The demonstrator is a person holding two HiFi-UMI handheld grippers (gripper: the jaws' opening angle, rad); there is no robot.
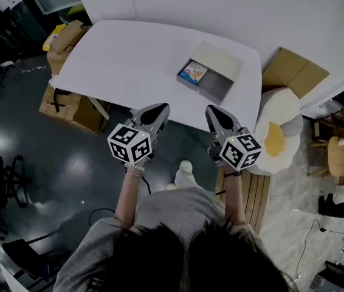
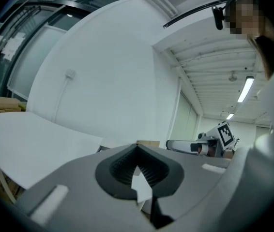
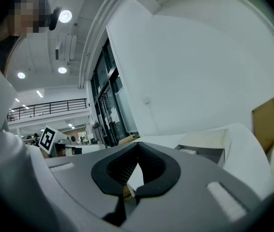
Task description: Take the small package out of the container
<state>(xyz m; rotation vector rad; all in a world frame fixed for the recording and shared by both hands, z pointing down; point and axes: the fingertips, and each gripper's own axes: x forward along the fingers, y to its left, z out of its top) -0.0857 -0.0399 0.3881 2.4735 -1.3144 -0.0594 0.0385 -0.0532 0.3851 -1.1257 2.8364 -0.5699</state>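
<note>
1. Plainly, the small package lies flat in the left end of the open container on the white table.
2. The left gripper and right gripper are both closed and empty. Reaching in without opening them could shove the package or shift the container.
3. The package lies ahead, between the two grippers and well apart from them. Both hover at the table's near edge.

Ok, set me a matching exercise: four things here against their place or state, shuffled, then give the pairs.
Things:
1 package
2 container
3 left tool
4 cardboard boxes

Place or state:
a on the floor beside the table
b shut, empty, short of the table edge
c inside the container, at its left end
d open, on the table

Pairs: 1-c, 2-d, 3-b, 4-a
</note>
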